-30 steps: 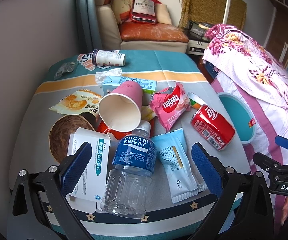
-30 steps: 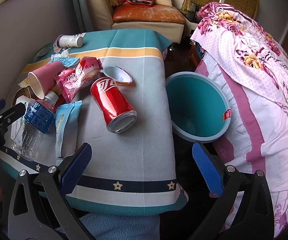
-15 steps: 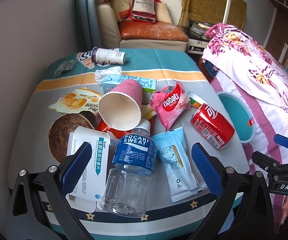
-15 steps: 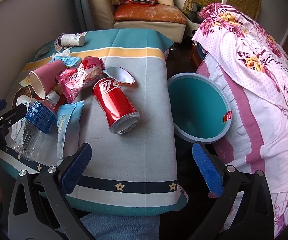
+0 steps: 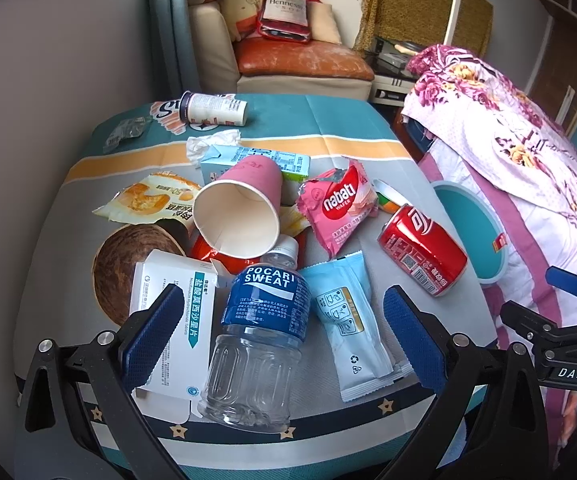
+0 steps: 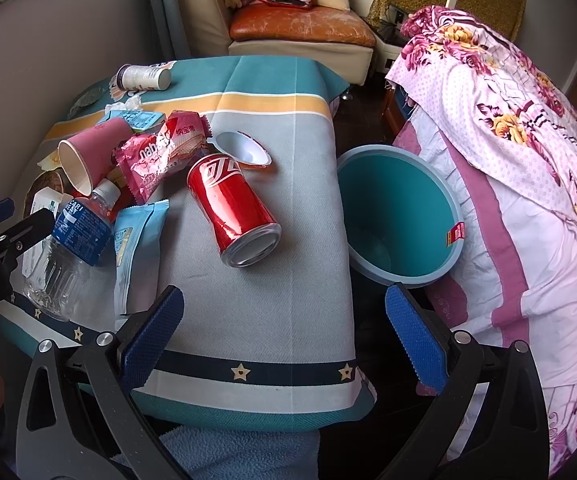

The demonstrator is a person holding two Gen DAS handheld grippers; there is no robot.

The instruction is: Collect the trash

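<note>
Trash lies on a cloth-covered table [image 6: 272, 304]. My left gripper [image 5: 284, 332] is open and empty, its pads either side of a clear Pocari Sweat bottle [image 5: 260, 332] lying on its side. Around it are a white medicine box [image 5: 176, 320], a pale blue wrapper [image 5: 348, 324], a pink paper cup [image 5: 240, 208], a pink Nabati wrapper [image 5: 340, 208] and a red cola can [image 5: 424, 252]. My right gripper [image 6: 284, 336] is open and empty above the table's front edge, short of the cola can [image 6: 232, 204]. A teal bin [image 6: 400, 212] stands beside the table.
A bed with a floral cover [image 6: 528, 160] lies right of the bin. A white canister [image 5: 216, 108], a tissue [image 5: 212, 144] and a blue carton [image 5: 256, 160] lie at the table's far end. A sofa [image 5: 296, 60] stands behind. A white plastic lid [image 6: 244, 148] lies by the can.
Both grippers have drifted slightly; the right wrist view has shifted a little so the can and bin sit further right. No object has moved and both grippers stay open.
</note>
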